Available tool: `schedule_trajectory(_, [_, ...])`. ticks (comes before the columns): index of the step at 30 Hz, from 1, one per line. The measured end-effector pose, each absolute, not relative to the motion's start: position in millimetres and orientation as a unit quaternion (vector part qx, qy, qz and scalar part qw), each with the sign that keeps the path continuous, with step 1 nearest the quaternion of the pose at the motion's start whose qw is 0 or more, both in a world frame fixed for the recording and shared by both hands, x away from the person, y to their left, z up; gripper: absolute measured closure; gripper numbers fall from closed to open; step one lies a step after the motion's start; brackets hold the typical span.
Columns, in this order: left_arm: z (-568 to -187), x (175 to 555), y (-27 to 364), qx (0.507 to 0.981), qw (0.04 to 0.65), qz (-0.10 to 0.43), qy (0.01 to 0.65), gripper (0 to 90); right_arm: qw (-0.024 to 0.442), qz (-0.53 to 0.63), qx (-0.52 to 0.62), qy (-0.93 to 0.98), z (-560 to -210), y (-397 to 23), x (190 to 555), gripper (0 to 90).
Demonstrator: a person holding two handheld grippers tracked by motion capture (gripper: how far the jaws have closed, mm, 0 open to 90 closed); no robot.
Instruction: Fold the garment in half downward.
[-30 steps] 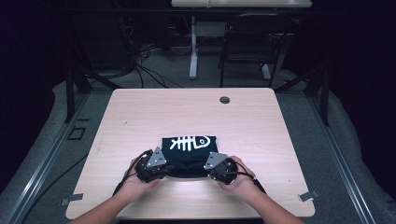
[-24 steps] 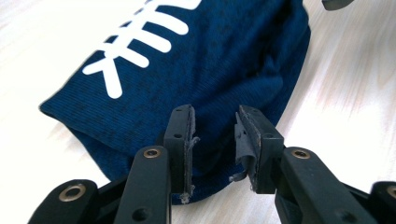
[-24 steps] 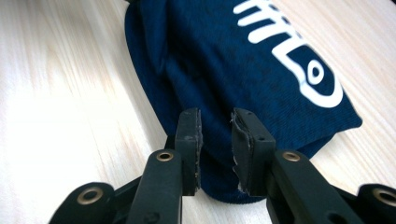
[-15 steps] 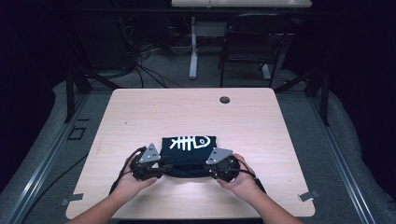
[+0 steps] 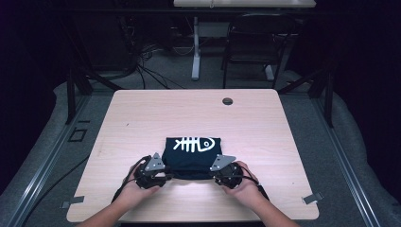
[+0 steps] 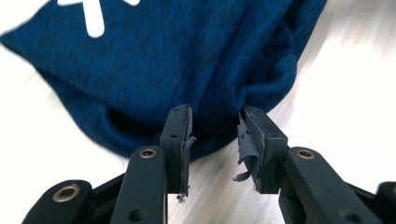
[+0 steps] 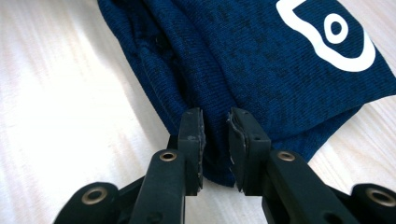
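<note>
The folded navy garment (image 5: 192, 157) with its white fish-skeleton print lies near the counter's (image 5: 142, 118) front edge. The left hand-held gripper (image 6: 215, 140) and right hand-held gripper (image 7: 215, 140) stand at its near corners, jaws parted around the fabric edge, gripping nothing yet. Likely step: taking hold (closing comes next). Both have edged inward since a second ago.
</note>
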State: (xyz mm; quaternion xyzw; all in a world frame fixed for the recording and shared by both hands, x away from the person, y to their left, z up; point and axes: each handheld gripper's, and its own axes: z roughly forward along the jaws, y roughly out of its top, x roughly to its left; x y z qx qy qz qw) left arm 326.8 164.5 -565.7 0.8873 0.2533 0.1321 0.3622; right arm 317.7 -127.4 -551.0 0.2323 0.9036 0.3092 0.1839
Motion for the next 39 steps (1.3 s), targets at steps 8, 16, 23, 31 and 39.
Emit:
schedule_trajectory(8, [-569, 335, 162, 0.868, 0.380, 0.135, 0.288, 64.2, 0.203, 0.318, 0.246, 0.893, -554, -130, 326, 71.1])
schedule_trajectory(16, [-569, 333, 164, 0.863, 0.387, 0.135, 0.295, 63.2, 0.196, 0.328, 0.250, 0.890, -554, -135, 328, 65.2])
schedule_trajectory(23, [-567, 327, 173, 0.861, 0.391, 0.131, 0.298, 60.8, 0.192, 0.336, 0.259, 0.885, -553, -146, 318, 64.3])
schedule_trajectory(31, [-563, 322, 192, 0.841, 0.415, 0.128, 0.324, 58.2, 0.187, 0.354, 0.290, 0.869, -549, -162, 310, 63.0])
schedule_trajectory(39, [-557, 315, 223, 0.815, 0.432, 0.130, 0.362, 55.7, 0.192, 0.370, 0.321, 0.850, -542, -184, 299, 61.1])
